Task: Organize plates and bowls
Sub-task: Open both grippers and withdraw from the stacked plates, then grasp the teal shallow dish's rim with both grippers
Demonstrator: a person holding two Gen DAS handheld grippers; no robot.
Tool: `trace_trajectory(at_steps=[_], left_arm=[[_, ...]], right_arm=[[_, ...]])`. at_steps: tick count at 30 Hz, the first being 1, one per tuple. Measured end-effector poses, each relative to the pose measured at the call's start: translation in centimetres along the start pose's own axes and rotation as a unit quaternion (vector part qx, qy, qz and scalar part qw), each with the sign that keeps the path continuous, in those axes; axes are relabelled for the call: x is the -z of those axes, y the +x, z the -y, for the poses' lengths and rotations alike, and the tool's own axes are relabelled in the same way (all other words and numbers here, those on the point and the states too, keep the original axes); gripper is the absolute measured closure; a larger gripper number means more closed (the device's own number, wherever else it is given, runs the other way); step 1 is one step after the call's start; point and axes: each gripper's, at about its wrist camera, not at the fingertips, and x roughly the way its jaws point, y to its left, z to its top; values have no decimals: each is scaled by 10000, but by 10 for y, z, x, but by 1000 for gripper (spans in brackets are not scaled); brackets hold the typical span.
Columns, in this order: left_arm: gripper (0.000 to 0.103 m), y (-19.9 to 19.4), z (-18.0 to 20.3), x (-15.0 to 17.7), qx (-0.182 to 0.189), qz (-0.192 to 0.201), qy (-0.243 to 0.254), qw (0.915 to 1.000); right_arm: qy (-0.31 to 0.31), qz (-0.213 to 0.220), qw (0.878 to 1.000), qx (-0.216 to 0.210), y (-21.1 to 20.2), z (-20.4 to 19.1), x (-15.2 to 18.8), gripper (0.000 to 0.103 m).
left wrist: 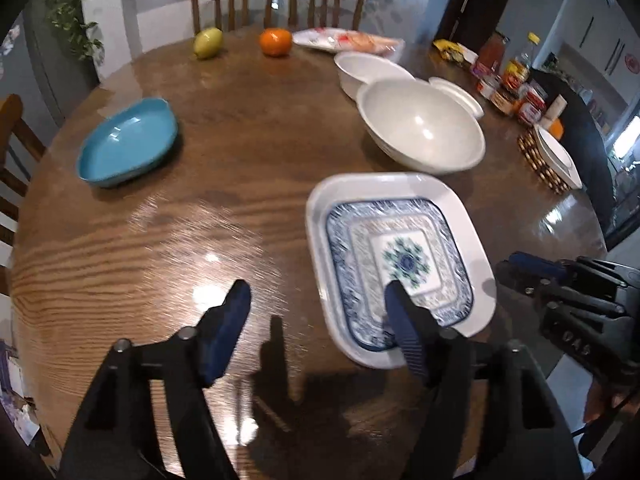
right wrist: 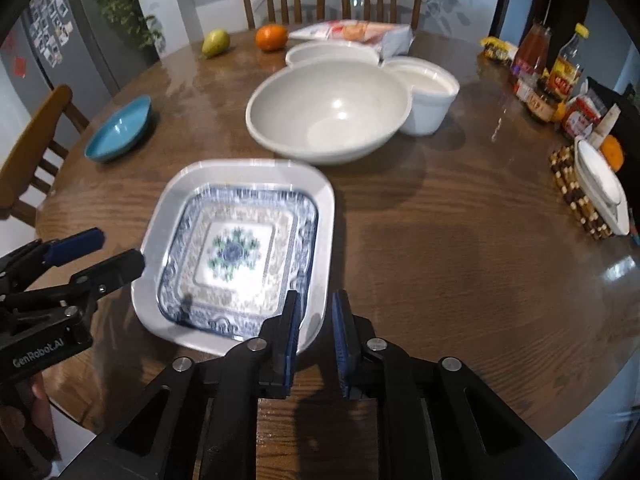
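Near the table's front edge, the patterned square plate (left wrist: 400, 260) sits nested inside the white square dish (left wrist: 468, 240), both flat on the wooden table (left wrist: 160, 240). That nesting looks like the point of the step: same shape, smaller into bigger, so the pair takes one footprint instead of two.

Left gripper (left wrist: 320, 312) is spread wide w/ nothing between its fingers; one finger hangs over the plate's near corner, the other over bare wood. Right gripper (right wrist: 316, 320) has its jaws only slightly parted, nothing visibly pinched, the white dish's near rim just beside the left-hand finger in its own view. Neither tool is carrying anything, which reads as both having let go of the stack.

Other pieces are still scattered. Blue bowl (left wrist: 128, 144) sits alone, well apart on the far left. Big white bowl (left wrist: 420, 128) is just behind the square stack, w/ a smaller white bowl (left wrist: 368, 68) behind it and a lidded white pot (right wrist: 428, 92) touching or nearly touching its side, can't tell which. Another white dish (right wrist: 600, 184) rests on a beaded trivet (right wrist: 568, 184) at the right edge, prob. parked there to spare the wood.

Judgement: square pair done, round bowls next, likely smallest into biggest. Glossy tabletop means a nudged bowl could slide.
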Motion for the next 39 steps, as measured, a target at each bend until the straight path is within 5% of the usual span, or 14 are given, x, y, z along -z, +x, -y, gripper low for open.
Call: trace_trajectory(at_steps=[4,21,39], left_arm=[[23,-6,-17,-4,-127,68,-229,9996],[2,-19,-66,-3,-655,95,-792,9947],[2,-15,-145,-54,-1562,553,-1276,9779]], right_arm=[[136,125,9993,-327,-8,-1,-6,69],[-212,35,9926,-1195,2,-55,-27,68],[-651,234,9859,-1524,49,-153,-116,67]])
